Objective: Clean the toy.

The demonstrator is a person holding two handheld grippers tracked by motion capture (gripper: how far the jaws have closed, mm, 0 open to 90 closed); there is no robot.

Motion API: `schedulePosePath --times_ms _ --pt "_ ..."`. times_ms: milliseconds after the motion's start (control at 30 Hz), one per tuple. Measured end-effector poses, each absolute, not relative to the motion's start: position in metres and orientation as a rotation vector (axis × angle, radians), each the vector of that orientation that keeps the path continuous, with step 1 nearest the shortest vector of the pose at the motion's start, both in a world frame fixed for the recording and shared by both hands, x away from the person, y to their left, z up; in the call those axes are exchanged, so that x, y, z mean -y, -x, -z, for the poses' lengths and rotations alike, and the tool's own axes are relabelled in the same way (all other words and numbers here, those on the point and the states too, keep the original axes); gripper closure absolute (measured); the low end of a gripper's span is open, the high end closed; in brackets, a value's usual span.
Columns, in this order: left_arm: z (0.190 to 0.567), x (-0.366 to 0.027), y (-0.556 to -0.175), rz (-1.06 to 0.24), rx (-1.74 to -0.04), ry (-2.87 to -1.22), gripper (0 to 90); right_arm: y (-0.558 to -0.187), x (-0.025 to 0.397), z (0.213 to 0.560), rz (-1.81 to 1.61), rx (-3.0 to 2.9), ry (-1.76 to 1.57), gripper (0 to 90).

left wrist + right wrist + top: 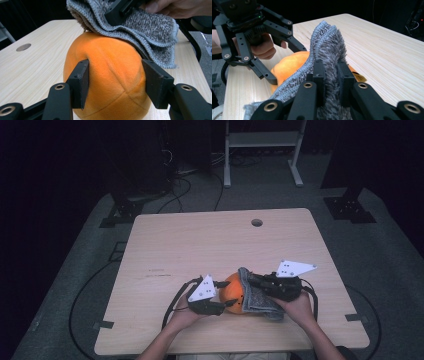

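Observation:
An orange plush ball (233, 293) (107, 75) (289, 63) sits near the table's front edge. My left gripper (226, 302) (115, 83) (273, 81) is shut on it, one jaw pressed against each side. A folded grey cloth (257, 295) (147, 30) (324, 47) drapes over the ball's right side and top. My right gripper (252, 281) (331, 75) is shut on a fold of that cloth and holds it against the ball. A hand grips each tool from below.
The light wooden table (200, 245) has a round cable hole (257, 222) at the back. Beyond the table stand a white frame (262, 150) and dark stands on grey carpet. Cables trail off the left front edge.

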State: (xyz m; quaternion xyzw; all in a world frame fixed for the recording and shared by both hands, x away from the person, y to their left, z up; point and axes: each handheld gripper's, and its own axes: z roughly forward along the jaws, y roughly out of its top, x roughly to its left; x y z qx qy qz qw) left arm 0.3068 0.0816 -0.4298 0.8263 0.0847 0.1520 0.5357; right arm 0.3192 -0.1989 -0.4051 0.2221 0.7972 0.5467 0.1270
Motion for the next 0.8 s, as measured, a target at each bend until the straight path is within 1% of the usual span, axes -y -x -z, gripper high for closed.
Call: schedulePosePath --times_ms 133,200,367,467,500,567,633,700,733,767,800 --pt "0.429 -0.077 -0.302 -0.403 -0.154 -1.98 42.4 -0.312 0.193 0.401 -1.689 -2.307 -0.553 79.1" --pt "0.429 -0.075 -0.299 -0.447 -0.127 -2.011 42.5 -0.311 0.184 0.403 -1.649 -2.32 -0.522 79.1" --pt "0.433 -0.082 -0.306 -0.387 -0.212 -1.984 44.0 -0.32 0.197 0.409 -1.599 -2.296 -0.654 79.3" --pt "0.434 -0.086 -0.31 -0.375 -0.254 -1.991 44.4 -0.326 0.207 0.415 -1.557 -2.296 -0.745 79.3" --pt "0.435 -0.091 -0.314 -0.369 -0.312 -2.001 44.4 -0.325 0.208 0.415 -1.566 -2.29 -0.745 79.2" --pt "0.436 -0.094 -0.316 -0.361 -0.339 -2.004 44.3 -0.322 0.21 0.414 -1.611 -2.281 -0.715 79.1" --pt "0.438 -0.098 -0.322 -0.333 -0.408 -1.993 43.2 -0.314 0.203 0.413 -1.643 -2.301 -0.626 79.1" --pt "0.438 -0.098 -0.323 -0.34 -0.427 -1.987 41.5 -0.314 0.197 0.415 -1.62 -2.328 -0.607 79.1" --pt "0.438 -0.098 -0.323 -0.34 -0.427 -1.987 39.1 -0.315 0.193 0.418 -1.594 -2.341 -0.608 79.1" --pt "0.437 -0.098 -0.323 -0.355 -0.426 -1.978 39.1 -0.315 0.193 0.418 -1.594 -2.341 -0.608 79.1" --pt "0.436 -0.098 -0.321 -0.371 -0.405 -1.969 35.2 -0.317 0.191 0.421 -1.575 -2.348 -0.621 79.1"
